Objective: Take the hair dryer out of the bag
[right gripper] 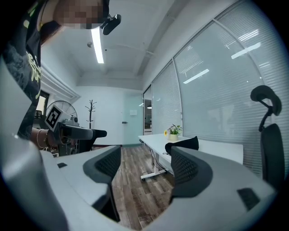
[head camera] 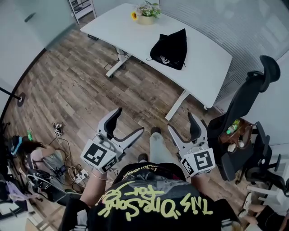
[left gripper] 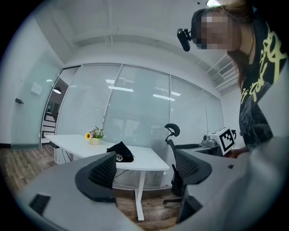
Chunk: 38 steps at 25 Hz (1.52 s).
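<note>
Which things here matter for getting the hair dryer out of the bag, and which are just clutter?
Job: black bag lying on the white table; left gripper and right gripper, both open, empty, short of the table. The hair dryer itself is not identifiable.

Lying about: flower pot on the table, office chair, cables on the floor.

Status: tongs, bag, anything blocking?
Left tongs open, empty; right tongs open, empty. Black bag on white desk, well ahead, untouched. Office chair off right, not in path.

Left claw (left gripper: pixel 144 168) agape, bag (left gripper: pixel 121 152) beyond
</note>
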Motion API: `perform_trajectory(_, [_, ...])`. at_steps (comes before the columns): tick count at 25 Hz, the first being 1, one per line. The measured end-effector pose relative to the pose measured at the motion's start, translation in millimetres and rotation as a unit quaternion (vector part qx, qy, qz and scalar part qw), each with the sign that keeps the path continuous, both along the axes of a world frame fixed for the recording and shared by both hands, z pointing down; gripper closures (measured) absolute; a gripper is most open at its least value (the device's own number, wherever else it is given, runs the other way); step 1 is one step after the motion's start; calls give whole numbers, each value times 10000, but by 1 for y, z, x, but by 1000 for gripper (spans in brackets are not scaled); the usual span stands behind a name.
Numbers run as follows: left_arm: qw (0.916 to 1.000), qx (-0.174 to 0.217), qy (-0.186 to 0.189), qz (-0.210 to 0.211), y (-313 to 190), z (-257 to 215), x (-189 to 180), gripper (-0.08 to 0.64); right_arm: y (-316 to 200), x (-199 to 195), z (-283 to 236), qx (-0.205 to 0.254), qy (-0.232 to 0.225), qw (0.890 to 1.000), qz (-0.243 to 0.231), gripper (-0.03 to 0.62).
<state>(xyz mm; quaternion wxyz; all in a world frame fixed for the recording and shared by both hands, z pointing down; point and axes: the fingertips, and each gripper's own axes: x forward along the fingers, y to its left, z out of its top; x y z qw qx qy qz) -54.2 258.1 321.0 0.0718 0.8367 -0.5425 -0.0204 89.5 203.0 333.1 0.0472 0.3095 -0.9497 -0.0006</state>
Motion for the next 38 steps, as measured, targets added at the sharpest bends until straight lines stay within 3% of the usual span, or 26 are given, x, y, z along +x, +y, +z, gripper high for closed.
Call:
perform_trajectory(9, [9999, 23, -8, -108, -48, 4, -9, 156, -50, -6, 13, -93, 5, 10000, -37, 262])
perform_trajectory(21, [9997, 28, -211, -106, -174, 3, -38, 156, -185, -39, 2, 69, -163, 9998, -113, 262])
perform_trajectory(38, [9998, 103, -135, -130, -328, -7, -59, 156, -334, -61, -6, 48, -133, 9998, -145, 262])
